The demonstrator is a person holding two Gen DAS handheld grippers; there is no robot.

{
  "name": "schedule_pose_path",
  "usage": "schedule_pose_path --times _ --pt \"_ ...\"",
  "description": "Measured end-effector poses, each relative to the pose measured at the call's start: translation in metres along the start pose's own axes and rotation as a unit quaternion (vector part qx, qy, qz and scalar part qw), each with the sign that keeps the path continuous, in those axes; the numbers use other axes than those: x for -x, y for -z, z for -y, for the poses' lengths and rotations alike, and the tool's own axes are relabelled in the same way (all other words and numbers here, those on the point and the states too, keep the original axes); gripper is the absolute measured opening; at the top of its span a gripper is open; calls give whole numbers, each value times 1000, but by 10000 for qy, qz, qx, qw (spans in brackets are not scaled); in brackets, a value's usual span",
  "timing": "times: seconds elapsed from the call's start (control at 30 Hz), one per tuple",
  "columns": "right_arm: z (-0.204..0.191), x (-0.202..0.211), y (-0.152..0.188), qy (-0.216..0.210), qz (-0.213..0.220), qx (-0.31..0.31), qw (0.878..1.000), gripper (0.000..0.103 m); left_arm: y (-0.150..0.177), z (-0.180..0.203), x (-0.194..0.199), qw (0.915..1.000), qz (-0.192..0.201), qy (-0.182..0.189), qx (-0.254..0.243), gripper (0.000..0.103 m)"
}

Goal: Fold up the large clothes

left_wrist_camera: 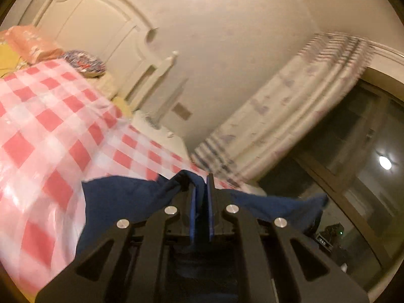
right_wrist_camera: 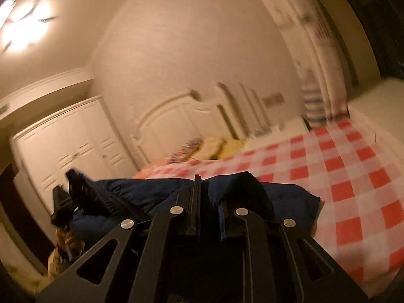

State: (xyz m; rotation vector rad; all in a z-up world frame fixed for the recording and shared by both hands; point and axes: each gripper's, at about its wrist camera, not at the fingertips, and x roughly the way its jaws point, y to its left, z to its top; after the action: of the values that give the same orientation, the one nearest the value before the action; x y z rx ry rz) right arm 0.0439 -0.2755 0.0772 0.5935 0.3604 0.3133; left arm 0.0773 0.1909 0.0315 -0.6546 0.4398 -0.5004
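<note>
While tilted upward, both claws pinch the navy garment (left_wrist_camera: 121,202).

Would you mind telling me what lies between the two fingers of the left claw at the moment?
A fold of the navy garment is pinched between the left claw fingers, as the left wrist view shows; the rest drapes over the checked bedspread.

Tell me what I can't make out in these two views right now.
- Navy garment: type and full extent hidden below both gripper bodies, both views.
- Right gripper: right finger covered by cloth.
- Left gripper, right view: blurred, tips unseen.
- Headboard, curtain: motion-blurred.
- Bedside items: too small, left view.
</note>
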Motion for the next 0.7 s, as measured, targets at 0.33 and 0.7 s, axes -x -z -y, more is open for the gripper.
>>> schedule_pose_path --times 0.33,0.7 --pt "142 -160 32 931 -1660 -2111 9587 25 -10 -122 -156 9685 -892 -2071 1051 70" --pt "113 -102 0 731 -456 -900 9922 99 -10 -107 -127 9737 -683 -2168 -150 88"
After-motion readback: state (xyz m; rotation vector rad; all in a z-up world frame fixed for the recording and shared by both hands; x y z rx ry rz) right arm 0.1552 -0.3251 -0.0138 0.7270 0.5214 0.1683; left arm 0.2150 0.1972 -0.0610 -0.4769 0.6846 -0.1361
